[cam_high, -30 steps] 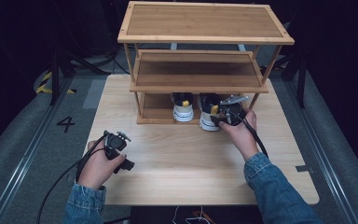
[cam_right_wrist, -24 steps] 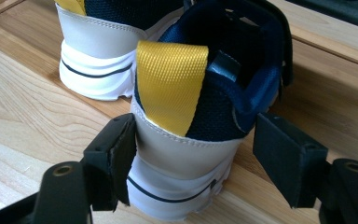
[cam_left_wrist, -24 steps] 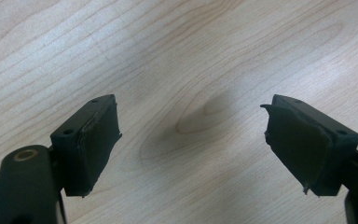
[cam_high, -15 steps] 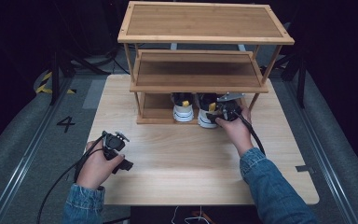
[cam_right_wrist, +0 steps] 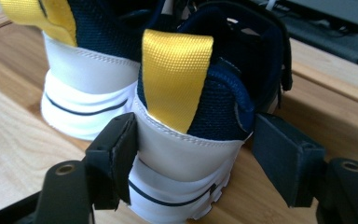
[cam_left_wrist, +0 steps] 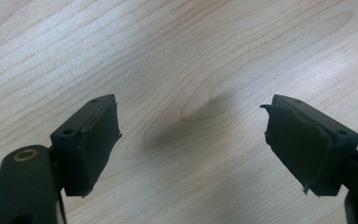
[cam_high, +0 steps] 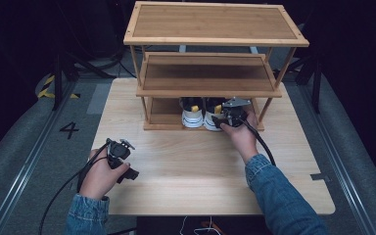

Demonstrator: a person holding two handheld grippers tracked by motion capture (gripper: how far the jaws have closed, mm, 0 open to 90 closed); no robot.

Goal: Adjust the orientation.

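Two shoes (cam_high: 201,113) stand side by side on the rack's (cam_high: 210,73) bottom shelf, on the table (cam_high: 186,171).

My high view looks forward and down from my side onto the counter (cam_high: 215,166) and the shelf rack (cam_high: 215,29). The left tool's camera hangs close over bare counter wood. The right tool's camera sits tight behind the sneaker heels (cam_right_wrist: 186,154), which the high view shares under the rack.

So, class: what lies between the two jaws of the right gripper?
In the right gripper view, the white heel of the nearer shoe sits between the open jaws of the right gripper; one pad is at it, the other stands clear.
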